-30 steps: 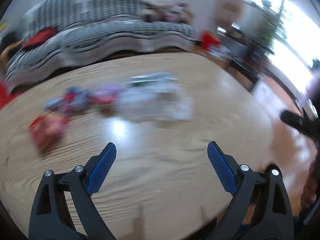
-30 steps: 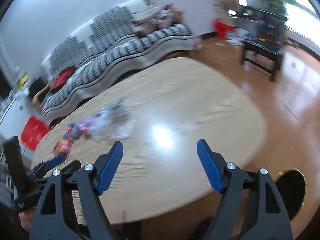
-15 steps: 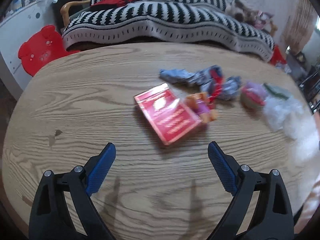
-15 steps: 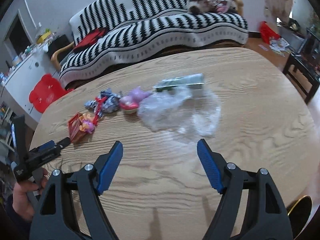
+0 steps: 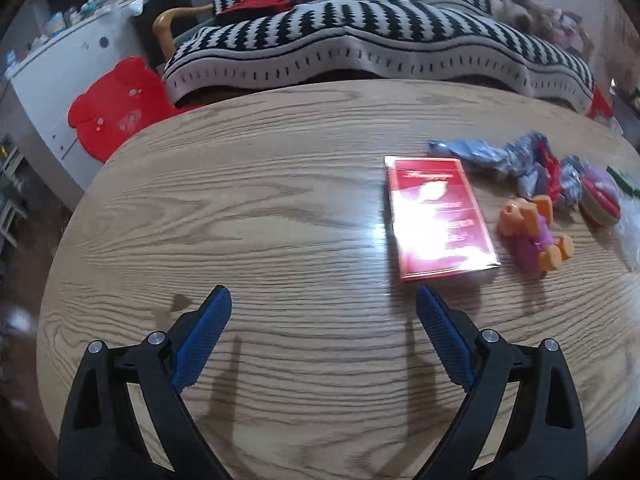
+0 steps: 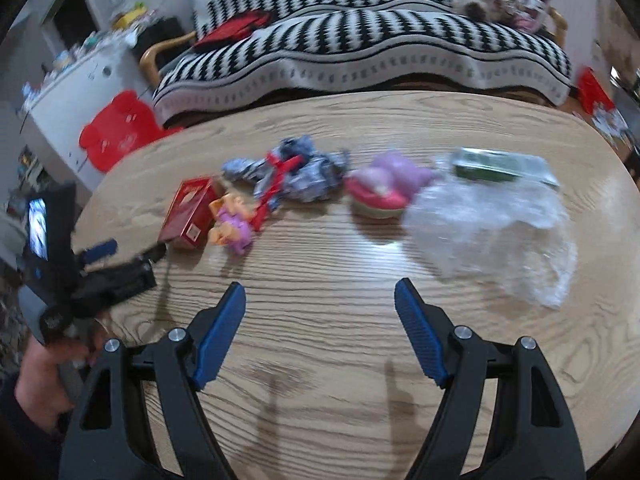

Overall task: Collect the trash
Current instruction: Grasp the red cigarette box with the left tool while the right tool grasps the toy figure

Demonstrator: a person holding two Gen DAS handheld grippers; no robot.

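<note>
A wooden table (image 6: 360, 360) fills both views, a striped sofa (image 6: 360, 40) across the top. Clear plastic wrap (image 6: 500, 232) lies right of centre in the right view; a red packet (image 5: 436, 216) sits centre-right in the left view, crumpled wrappers (image 6: 296, 176) above it. The left gripper (image 5: 324, 308) and right gripper (image 6: 320, 300) gape wide, empty, over bare wood at lower centre.

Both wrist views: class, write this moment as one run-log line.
task: collect trash | left gripper: open, empty, above table | right gripper: open, empty | nearest left: red box | nearest right: clear plastic bag
</note>
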